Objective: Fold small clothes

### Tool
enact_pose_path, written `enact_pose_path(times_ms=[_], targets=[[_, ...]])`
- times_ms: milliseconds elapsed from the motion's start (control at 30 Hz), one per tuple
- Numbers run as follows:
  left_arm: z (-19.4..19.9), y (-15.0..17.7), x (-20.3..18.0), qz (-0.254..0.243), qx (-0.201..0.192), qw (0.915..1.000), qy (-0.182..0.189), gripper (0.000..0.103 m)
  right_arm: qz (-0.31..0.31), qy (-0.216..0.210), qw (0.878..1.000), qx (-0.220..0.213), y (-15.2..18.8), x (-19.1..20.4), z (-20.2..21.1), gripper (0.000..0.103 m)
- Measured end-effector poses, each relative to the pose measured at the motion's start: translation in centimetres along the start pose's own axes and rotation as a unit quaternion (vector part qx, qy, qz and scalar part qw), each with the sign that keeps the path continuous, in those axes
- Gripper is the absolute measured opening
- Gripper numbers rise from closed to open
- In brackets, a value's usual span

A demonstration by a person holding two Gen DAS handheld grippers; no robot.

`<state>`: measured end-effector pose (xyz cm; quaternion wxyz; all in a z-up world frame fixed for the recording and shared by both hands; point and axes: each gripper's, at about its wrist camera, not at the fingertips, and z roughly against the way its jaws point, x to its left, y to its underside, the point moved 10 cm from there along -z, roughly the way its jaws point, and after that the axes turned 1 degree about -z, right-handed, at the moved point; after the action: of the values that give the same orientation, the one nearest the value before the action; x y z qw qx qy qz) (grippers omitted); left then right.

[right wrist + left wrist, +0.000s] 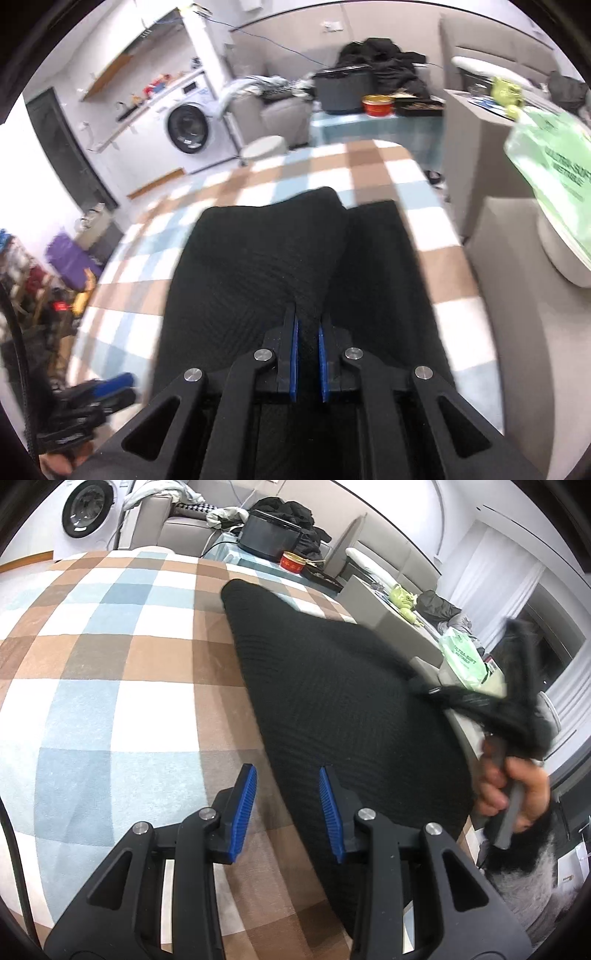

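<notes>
A black knitted garment (pixel 332 686) lies on a table with a brown, white and blue checked cloth (pixel 110 657). My left gripper (pixel 288 794) is open and empty, hovering at the garment's near left edge. My right gripper (pixel 308 328) is shut on a raised fold of the garment (pixel 266 258), lifting it above the cloth (pixel 424 236). In the left wrist view the right gripper (pixel 517 709) shows blurred at the far right, with black fabric hanging from it. In the right wrist view the left gripper (pixel 96 398) is blurred at the lower left.
A grey cabinet (pixel 376 609) with a green wipes pack (pixel 465 661) stands right of the table. Behind are a red tin (pixel 293 561), a black box (pixel 269 535), a sofa with clothes, and a washing machine (pixel 188 129).
</notes>
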<state>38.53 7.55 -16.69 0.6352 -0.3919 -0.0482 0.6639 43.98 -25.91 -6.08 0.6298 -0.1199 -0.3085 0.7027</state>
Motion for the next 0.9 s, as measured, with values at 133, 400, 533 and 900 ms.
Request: enact_pose_path(times_ms=[133, 400, 533, 900], targets=[[-0.5, 0.4, -0.5, -0.011, 0.008, 0.9999, -0.011, 0.031, -0.009, 0.034, 0.997, 0.07, 2.9, -1.7, -3.8, 0.019], [-0.3, 1.5, -1.6, -0.018, 0.014, 0.9997, -0.007, 0.033, -0.031, -0.037, 0.998, 0.034, 6.5, -3.6, 3.9, 0.047], [-0.9, 1.9, -2.6, -0.028, 0.024, 0.9993, -0.005, 0.033, -0.051, -0.075, 0.995, 0.043, 8.6, -3.1, 4.7, 0.047], [-0.2, 1.8, -3.3, -0.032, 0.017, 0.9993, -0.011, 0.033, -0.012, -0.061, 0.998, 0.0, 8.8, -1.5, 6.9, 0.009]])
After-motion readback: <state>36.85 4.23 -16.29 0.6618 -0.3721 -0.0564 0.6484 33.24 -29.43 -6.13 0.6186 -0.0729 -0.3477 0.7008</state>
